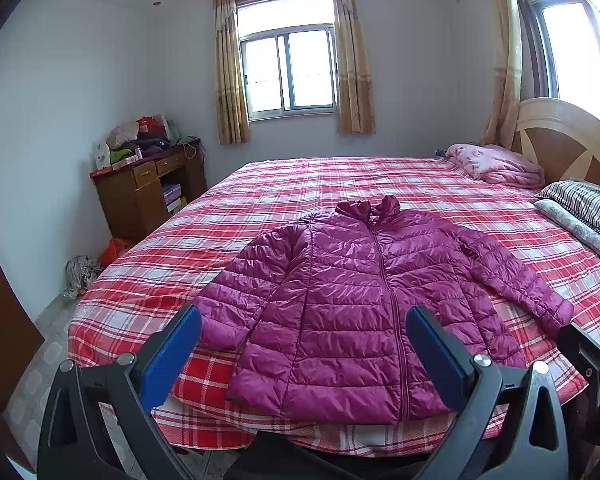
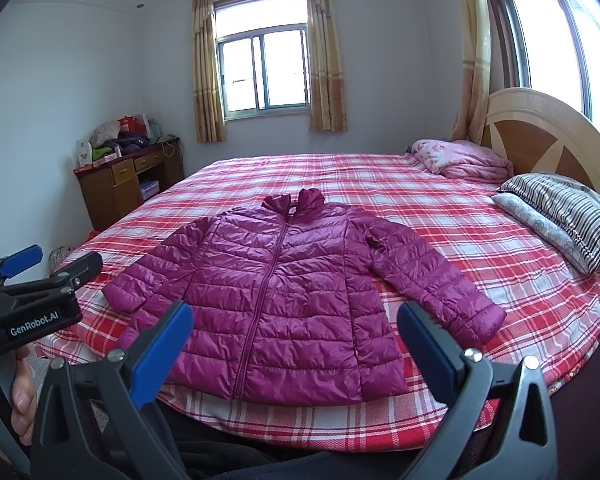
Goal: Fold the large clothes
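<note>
A magenta quilted puffer jacket (image 1: 364, 300) lies flat on the red plaid bed (image 1: 300, 184), zipped, front up, collar far from me and both sleeves spread out. It also shows in the right wrist view (image 2: 292, 296). My left gripper (image 1: 304, 344) is open and empty, held above the jacket's hem at the near bed edge. My right gripper (image 2: 296, 340) is open and empty, also above the hem. The left gripper (image 2: 40, 276) shows at the left edge of the right wrist view, and part of the right gripper shows at the right edge of the left wrist view.
A folded pink blanket (image 2: 464, 160) and striped pillows (image 2: 564, 216) lie by the wooden headboard (image 2: 548, 136) at the right. A cluttered wooden desk (image 1: 148, 184) stands left of the bed. Bags sit on the floor (image 1: 84, 272) beside it.
</note>
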`<state>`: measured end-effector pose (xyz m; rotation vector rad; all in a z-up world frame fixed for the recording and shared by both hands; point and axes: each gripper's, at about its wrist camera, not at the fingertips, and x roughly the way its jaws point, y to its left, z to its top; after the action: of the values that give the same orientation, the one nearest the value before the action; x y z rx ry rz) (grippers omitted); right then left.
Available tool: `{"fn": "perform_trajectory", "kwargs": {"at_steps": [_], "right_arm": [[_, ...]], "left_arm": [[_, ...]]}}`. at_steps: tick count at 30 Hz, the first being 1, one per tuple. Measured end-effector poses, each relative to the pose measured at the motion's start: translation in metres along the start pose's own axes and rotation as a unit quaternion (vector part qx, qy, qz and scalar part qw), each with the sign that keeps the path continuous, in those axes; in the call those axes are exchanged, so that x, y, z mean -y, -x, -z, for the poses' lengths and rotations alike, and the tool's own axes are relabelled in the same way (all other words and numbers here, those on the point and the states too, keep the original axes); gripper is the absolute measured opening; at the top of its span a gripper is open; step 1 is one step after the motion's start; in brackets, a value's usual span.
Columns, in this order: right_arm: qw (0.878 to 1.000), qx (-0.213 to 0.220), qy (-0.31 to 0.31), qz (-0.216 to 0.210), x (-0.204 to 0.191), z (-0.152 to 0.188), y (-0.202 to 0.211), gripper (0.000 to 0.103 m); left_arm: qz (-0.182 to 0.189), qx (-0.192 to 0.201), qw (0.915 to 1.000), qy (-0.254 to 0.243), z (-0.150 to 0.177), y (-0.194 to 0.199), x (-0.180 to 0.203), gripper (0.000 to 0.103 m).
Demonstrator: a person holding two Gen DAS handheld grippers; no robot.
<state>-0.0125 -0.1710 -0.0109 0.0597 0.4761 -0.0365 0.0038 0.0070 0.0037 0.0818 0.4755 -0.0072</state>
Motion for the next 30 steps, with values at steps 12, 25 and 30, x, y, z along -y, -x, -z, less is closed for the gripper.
{"fn": "perform_trajectory", "kwargs": {"at_steps": [12,25,30], "right_arm": [[1.0,-0.001,0.0,0.0,0.0007,0.0006,-0.0005,0.103],[1.0,-0.006,-0.002,-0.002,0.0008,0.004,-0.0025,0.103],[1.0,-0.007,0.001,-0.003,0.0014,0.0048,-0.0046,0.103]], "left_arm": [[0.0,0.0,1.0,0.002,-0.0009,-0.0006,-0.0022,0.102],[0.001,-0.001,1.0,0.003,0.0001,-0.0011,-0.0026,0.102],[0.004,-0.004,1.0,0.001,0.0024,-0.0039,-0.0015,0.102]]}}
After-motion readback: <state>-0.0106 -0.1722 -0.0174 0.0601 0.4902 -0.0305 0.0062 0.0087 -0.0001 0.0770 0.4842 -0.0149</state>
